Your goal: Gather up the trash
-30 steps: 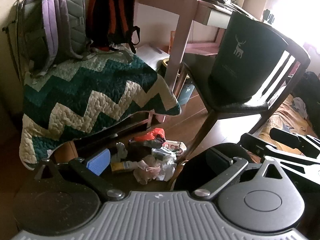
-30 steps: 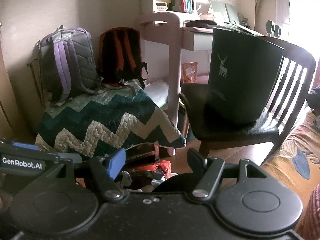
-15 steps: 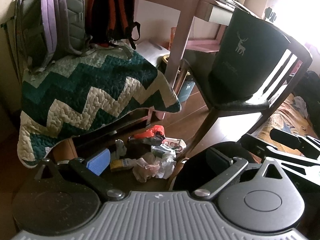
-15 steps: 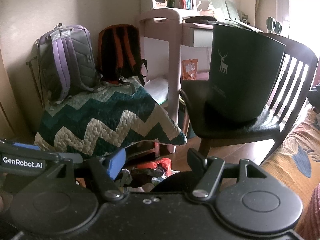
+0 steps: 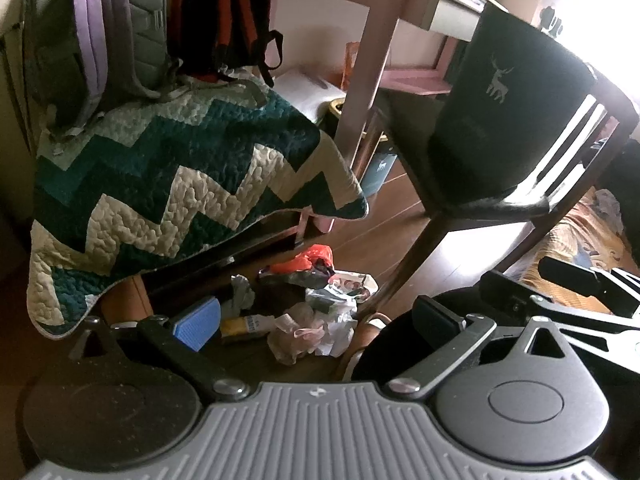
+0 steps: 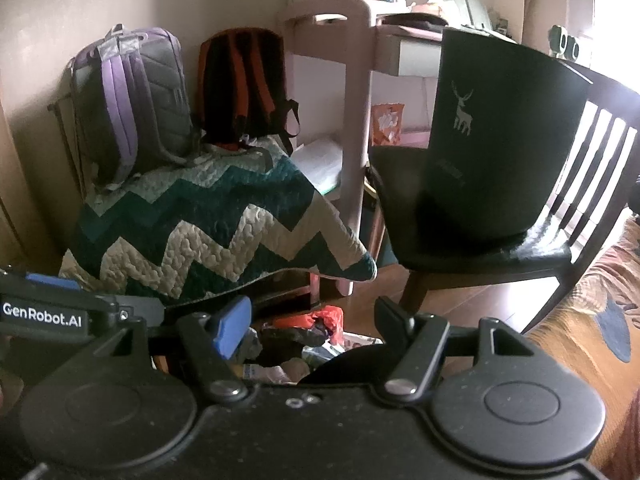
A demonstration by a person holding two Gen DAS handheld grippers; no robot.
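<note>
My left tongs [image 5: 316, 320] and my right tongs [image 6: 310, 326] both stand apart and hold nothing; the trash pile [image 5: 308, 304] lies on the floor just ahead of the left tongs, between its fingers and a little below. The crumpled paper wad [image 5: 298, 330] nearest to me looks light and soft. I think it is best to pinch it across its bulky middle, because the thin plastic wrappers [image 5: 304, 262] behind it could slip.

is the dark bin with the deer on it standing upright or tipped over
Upright. The dark bin stands on its base on the chair seat, wider rim at the top, deer print the right way up. Its inside is not visible.
</note>
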